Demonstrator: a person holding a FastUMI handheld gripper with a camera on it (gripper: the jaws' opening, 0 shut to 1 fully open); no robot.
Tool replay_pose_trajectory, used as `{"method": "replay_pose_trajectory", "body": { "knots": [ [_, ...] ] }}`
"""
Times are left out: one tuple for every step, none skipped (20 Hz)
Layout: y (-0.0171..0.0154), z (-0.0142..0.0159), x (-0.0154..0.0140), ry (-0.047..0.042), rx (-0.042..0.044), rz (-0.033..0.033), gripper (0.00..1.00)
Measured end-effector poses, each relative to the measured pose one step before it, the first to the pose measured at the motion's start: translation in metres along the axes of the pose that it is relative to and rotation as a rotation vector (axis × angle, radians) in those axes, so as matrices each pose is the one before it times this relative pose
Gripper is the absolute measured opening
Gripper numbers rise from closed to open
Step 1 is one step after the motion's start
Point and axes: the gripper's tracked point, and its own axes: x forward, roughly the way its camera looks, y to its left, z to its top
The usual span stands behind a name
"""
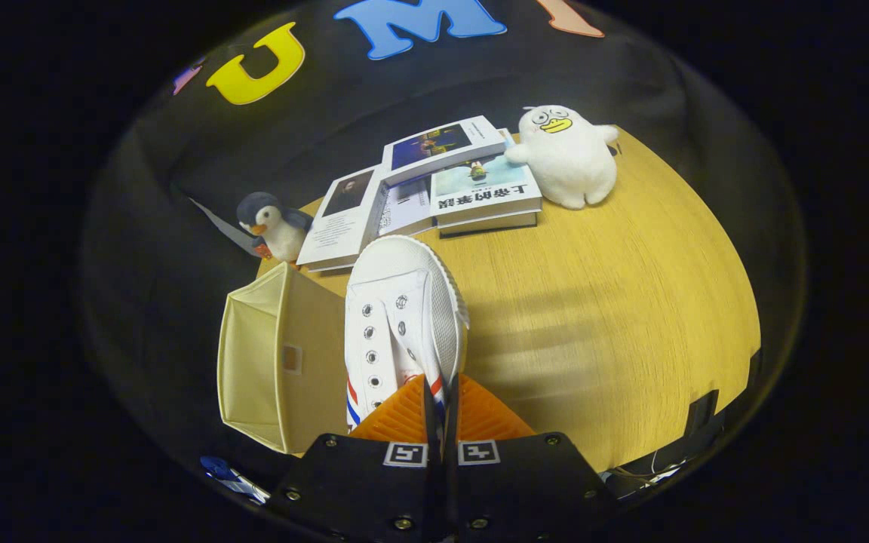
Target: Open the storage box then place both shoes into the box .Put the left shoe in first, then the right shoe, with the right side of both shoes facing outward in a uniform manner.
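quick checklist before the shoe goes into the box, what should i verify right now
1. Grip: the gripper has its fingers closed on the rear edge of the white sneaker - ok.
2. Box open: the beige storage box lies just left of the sneaker with its opening showing - ok.
3. Box contents: the interior is partly hidden, so whether a shoe is already inside - cannot tell.
4. Which shoe: left or right - cannot tell.
5. Clearance: the stacked books, the penguin plush and the white duck plush sit beyond the toe, apart from the box - ok.
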Motion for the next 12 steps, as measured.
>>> {"method": "replay_pose_trajectory", "body": {
  "knots": [
    [0.01182,0.00159,-0.00091,-0.00010,-0.00692,0.01335,0.01],
    [0.01075,0.00296,-0.00053,-0.00441,-0.00654,0.01203,0.01],
    [0.01103,0.00239,-0.00095,-0.00371,-0.00940,0.01014,0.01],
    [0.01038,0.00319,-0.00035,-0.00367,-0.00990,0.00898,0.01],
    [0.01030,0.00221,0.00014,-0.00433,-0.00808,0.00712,0.01],
    [0.01010,0.00224,0.00065,-0.00032,-0.00820,0.00765,0.01],
    [0.00993,0.00164,0.00045,-0.00291,-0.00459,0.00699,0.00],
    [0.00900,0.00149,0.00200,0.00144,-0.00676,0.00884,0.00],
    [0.00969,0.00023,0.00292,0.00128,-0.00117,0.00791,0.01],
    [0.00846,0.00004,0.00265,0.00388,-0.00309,0.00745,0.01],
    [0.00849,0.00042,0.00274,0.00160,-0.00227,0.00543,0.00],
    [0.00741,0.00012,0.00365,0.00310,-0.00367,0.00282,0.01]
  ]
}}
